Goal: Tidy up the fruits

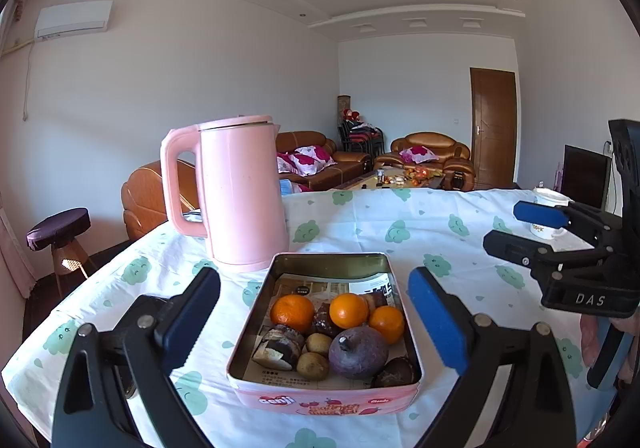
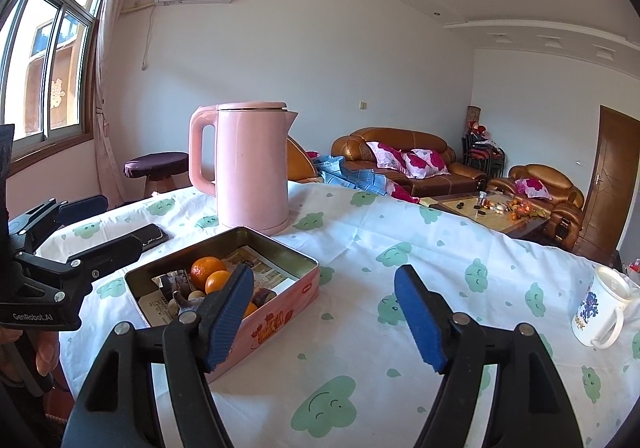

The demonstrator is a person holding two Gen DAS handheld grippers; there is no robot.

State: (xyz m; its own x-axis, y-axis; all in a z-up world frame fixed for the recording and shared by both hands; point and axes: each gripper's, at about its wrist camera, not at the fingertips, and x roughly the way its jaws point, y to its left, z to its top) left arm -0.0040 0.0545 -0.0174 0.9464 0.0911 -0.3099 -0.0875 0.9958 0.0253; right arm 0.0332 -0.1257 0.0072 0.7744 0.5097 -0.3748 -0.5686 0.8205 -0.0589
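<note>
On the table (image 1: 400,215), covered by a white cloth printed with green clouds, a pink kettle (image 1: 240,199) is stood just behind a pink tin (image 1: 326,396). Both grippers are held spread wide with nothing between the pads: the left gripper (image 1: 314,318) flanks the tin, while the right gripper (image 2: 324,312) is kept over bare cloth beside it. A white mug (image 2: 600,312) is set well apart. Inside the tin, 3 oranges (image 1: 292,312) are gathered with a purple fruit (image 1: 358,352) and what may be 2 small brown fruits (image 1: 313,366).
</note>
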